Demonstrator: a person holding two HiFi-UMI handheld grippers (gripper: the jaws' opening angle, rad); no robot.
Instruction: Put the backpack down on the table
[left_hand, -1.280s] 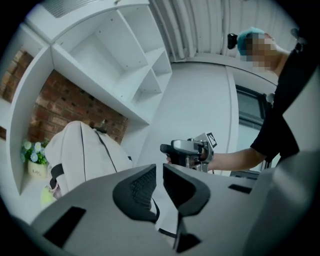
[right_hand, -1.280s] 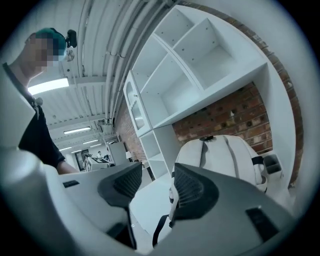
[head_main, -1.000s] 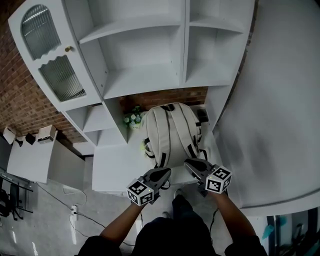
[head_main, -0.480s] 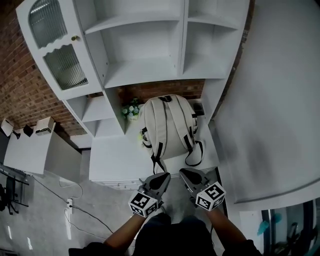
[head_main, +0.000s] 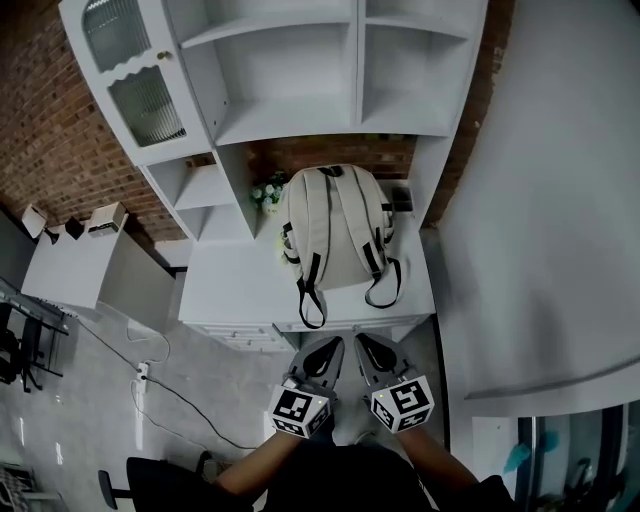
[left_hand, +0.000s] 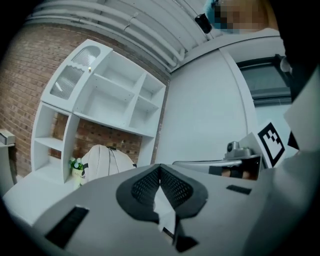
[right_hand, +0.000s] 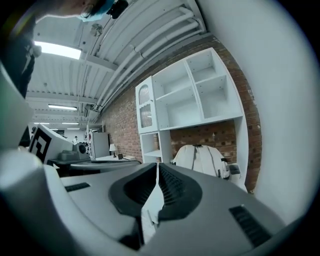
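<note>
A cream backpack (head_main: 335, 232) with black-trimmed straps stands on the white table (head_main: 230, 290), leaning back against the brick wall, its strap loops hanging over the front edge. It also shows far off as the backpack (left_hand: 105, 159) in the left gripper view and the backpack (right_hand: 202, 156) in the right gripper view. My left gripper (head_main: 327, 352) and right gripper (head_main: 367, 347) hover side by side in front of the table, well short of the straps. Both are shut with nothing between their jaws.
A white shelf unit (head_main: 300, 80) with a glass-door cabinet (head_main: 140, 90) rises over the table. A small pot of flowers (head_main: 264, 193) stands left of the backpack. A white wall (head_main: 540, 200) runs along the right. A low white cabinet (head_main: 70, 280) and floor cables (head_main: 150, 375) lie to the left.
Both grippers have drawn back from the backpack's straps, away from the table's edge. The backpack stays standing on the table by itself.
</note>
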